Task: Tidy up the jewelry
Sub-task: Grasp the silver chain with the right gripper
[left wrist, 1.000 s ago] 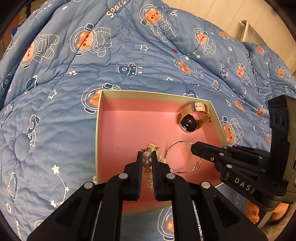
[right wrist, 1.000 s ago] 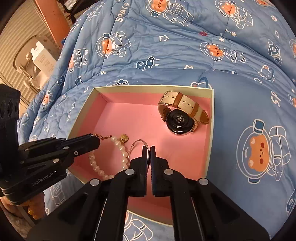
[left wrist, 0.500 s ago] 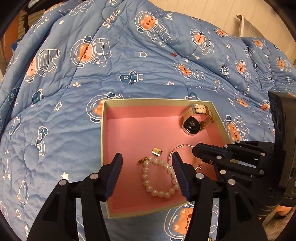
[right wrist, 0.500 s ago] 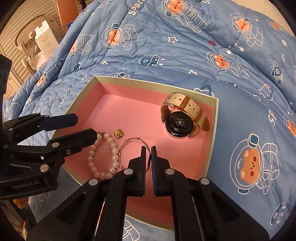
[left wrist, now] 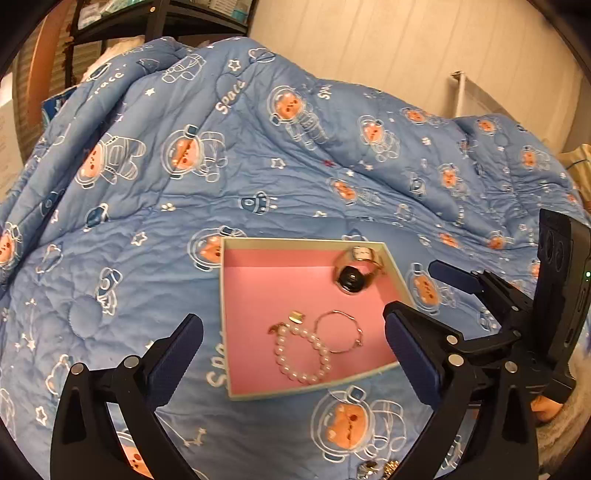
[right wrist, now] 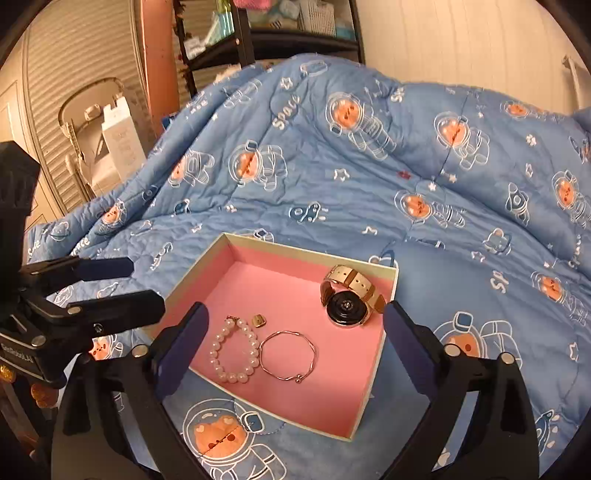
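Resting surface: a bed covered by a blue quilt (right wrist: pixel 424 229) printed with astronaut bears, stars and the word "Space"; the fabric is wrinkled and humps up toward the far wall.
Box: a shallow open box (right wrist: pixel 384 354) with cream walls and a pink lining sits on the quilt, near the front edge of the bed.
Watch: a watch (right wrist: pixel 345 301) with a pale and tan strap lies in the far right corner of the box, its dark round back turned up.
Pearl bracelet: a pearl bracelet (right wrist: pixel 234 350) lies in a loop on the pink lining toward the near left side, a small gold tag (right wrist: pixel 257 319) just beside it.
Thin bangle: a thin metal bangle (right wrist: pixel 288 354) lies flat, just right of the pearls.
Left hand-held gripper (left wrist: pixel 291 354): above the near edge of the box, jaws opening and spread wide, nothing between the pads.
Right hand-held gripper (right wrist: pixel 295 343): above the box, jaws opening and spread wide, gripping nothing; the jewelry lies below it on the lining.
Room, far side: a pale panelled wall (left wrist: pixel 369 40) behind the bed.
Room, left side: dark metal shelving (right wrist: pixel 266 33) holding packages, a slatted door and a white carton (right wrist: pixel 118 140).
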`<state>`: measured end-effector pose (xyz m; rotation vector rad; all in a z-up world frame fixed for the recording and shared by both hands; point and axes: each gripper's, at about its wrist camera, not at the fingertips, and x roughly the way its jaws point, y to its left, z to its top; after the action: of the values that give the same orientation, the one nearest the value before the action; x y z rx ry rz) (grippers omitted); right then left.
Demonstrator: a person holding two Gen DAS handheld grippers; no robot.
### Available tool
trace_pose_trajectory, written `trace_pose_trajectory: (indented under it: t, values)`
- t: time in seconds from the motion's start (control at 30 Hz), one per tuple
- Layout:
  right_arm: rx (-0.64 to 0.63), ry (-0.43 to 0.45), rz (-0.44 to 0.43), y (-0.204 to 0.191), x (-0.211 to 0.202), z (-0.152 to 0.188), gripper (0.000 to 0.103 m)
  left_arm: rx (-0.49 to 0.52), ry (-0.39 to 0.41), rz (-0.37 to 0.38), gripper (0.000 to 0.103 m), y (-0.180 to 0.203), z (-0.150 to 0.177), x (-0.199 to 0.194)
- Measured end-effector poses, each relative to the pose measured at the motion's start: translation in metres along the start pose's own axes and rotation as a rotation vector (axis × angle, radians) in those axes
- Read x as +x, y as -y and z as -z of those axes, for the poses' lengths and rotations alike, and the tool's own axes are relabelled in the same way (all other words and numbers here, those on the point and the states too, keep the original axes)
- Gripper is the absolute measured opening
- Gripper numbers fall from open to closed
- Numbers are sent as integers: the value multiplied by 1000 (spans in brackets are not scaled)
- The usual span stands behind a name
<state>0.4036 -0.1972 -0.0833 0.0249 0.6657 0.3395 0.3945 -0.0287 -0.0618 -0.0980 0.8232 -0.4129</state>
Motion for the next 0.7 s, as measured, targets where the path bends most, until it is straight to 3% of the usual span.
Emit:
trace_pose_trajectory:
  t: [0.1, 0.23, 0.33, 0.57, 0.7]
  values:
    - [-27, -19, 13, -5, -17, 13, 95, -43, -18, 41, 97, 0, 19, -9]
    - [-51, -54, 50, -11, -38, 39, 95, -110, -19, -2, 96, -9, 47, -24]
    - [-120, -99, 66, -23, -51, 64, 95, -96, 8, -40, 96, -11, 69, -39]
    - [-238, -138, -36, -51, -87, 123, 94, -14, -19, -133, 96, -5, 123, -62]
    - [-222, -188, -88, -56, -91, 144, 80, -13, -46, -135, 96, -1, 149, -68]
